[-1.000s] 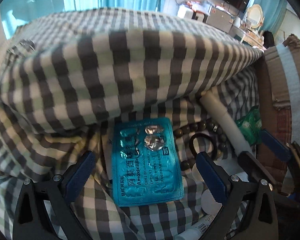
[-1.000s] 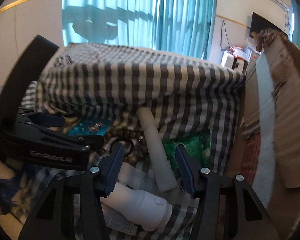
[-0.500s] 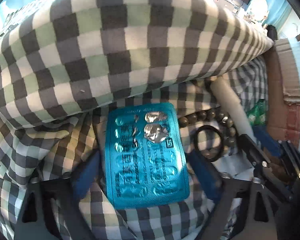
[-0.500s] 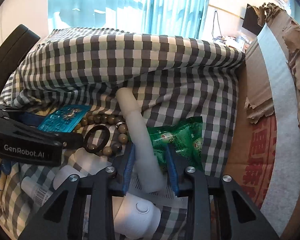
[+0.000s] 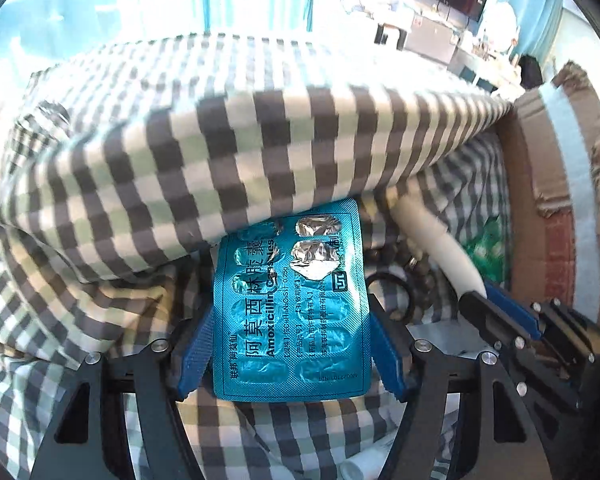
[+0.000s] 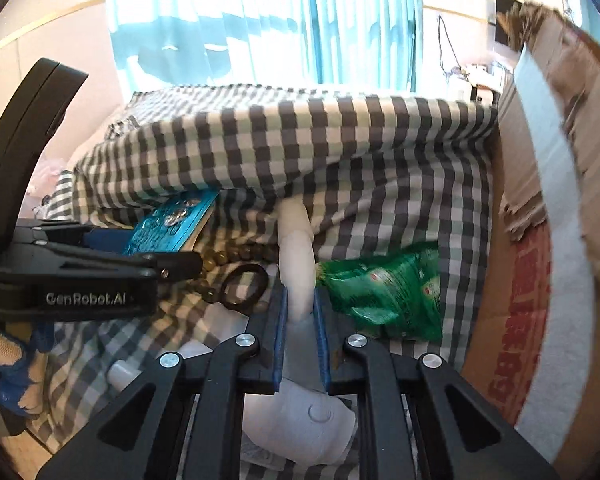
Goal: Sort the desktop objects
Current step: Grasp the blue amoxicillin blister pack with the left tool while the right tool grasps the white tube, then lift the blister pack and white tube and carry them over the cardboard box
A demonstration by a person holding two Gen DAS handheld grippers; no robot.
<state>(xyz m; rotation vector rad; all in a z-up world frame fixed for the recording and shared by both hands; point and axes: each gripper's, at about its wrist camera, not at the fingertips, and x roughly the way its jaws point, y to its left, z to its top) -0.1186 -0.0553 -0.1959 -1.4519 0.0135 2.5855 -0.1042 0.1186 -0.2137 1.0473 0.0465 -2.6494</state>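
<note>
Gripping both prizes at once, the left gripper (image 5: 290, 346) pinched the teal blister pack (image 5: 290, 312) while the right gripper (image 6: 300, 332) clamped the white tube (image 6: 298, 260), so lifting each straight clear of the checked cloth (image 6: 380, 168) looked wisest.

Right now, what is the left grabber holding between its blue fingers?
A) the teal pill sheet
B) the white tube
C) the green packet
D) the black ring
A: in the left wrist view the left gripper has its blue pads pressed on both edges of the teal pill sheet, while the white tube sits between the right gripper's fingers.
</note>
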